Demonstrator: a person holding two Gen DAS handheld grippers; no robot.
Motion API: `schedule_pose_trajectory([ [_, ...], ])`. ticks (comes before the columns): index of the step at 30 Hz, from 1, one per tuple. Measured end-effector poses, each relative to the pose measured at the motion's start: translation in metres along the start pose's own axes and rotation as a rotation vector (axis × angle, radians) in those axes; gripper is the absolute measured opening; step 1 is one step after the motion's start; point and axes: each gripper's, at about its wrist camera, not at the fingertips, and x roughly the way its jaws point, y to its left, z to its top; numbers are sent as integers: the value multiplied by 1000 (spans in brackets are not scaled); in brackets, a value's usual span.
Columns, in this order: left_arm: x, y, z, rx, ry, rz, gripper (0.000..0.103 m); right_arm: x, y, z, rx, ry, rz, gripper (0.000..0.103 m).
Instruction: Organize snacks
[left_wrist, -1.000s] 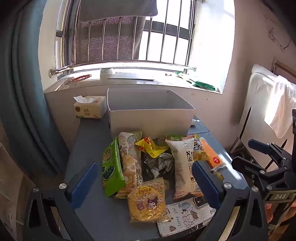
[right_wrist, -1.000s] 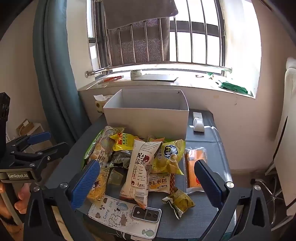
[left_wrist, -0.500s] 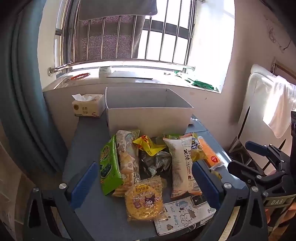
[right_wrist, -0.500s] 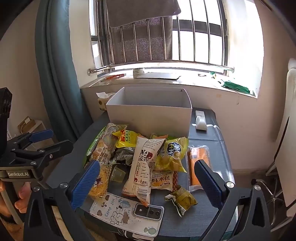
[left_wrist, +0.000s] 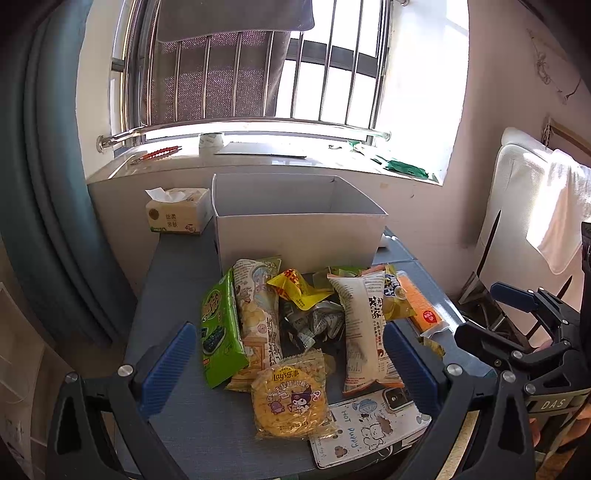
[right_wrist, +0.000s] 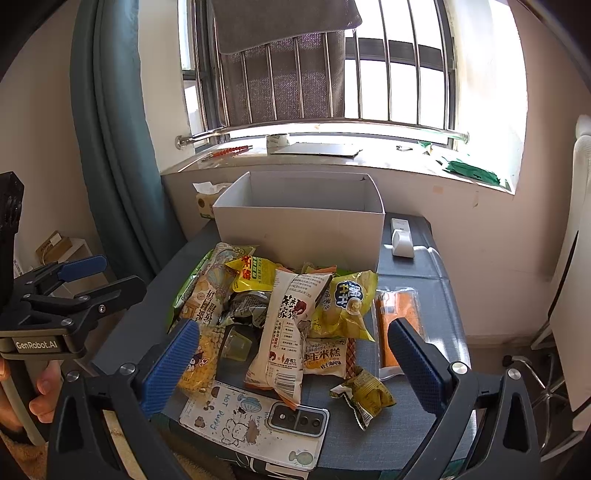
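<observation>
We are holding the left gripper (left_wrist: 288, 365) low over the near edge of the desk (left_wrist: 177, 295), its blue fingers (left_wrist: 168, 369) spread wide with nothing between them, and the right gripper (right_wrist: 291, 363) is sitting the same way, wide open and empty. Compared with a second ago, both views are framing the heap slightly lower and closer, so we are easing in toward the snacks; nothing in the pile has shifted, which we read as the sorting not yet begun and the first pick being lined up. Nearest us, a phone in a cartoon case (left_wrist: 364, 421) is lying at the desk edge, partly under the yellow Lay's pack (left_wrist: 290, 397). Beyond it the green packet (left_wrist: 218, 332), the tall white rice-snack bag (left_wrist: 364, 332) and the orange sachet (left_wrist: 419, 306) are crowding together, all on the desk in front of the white cardboard box (left_wrist: 299, 236), which is standing open and looks empty as far as we can see inside. The right view is showing what the left is hiding: a small olive crumpled wrapper (right_wrist: 364, 393) lying apart, a corn rice-cake pack (right_wrist: 325, 356), a clear jelly cup (right_wrist: 234, 343) and a white remote (right_wrist: 402, 240) beside the box. The left view alone is showing the tissue pack (left_wrist: 177, 216) whole, and farther off the barred window (left_wrist: 258, 66).
</observation>
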Motion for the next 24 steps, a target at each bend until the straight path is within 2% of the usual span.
schedule_pose_trajectory([
  [24,1,1,-1,0,1,13,103,2,1,-2,3,7,5,103],
])
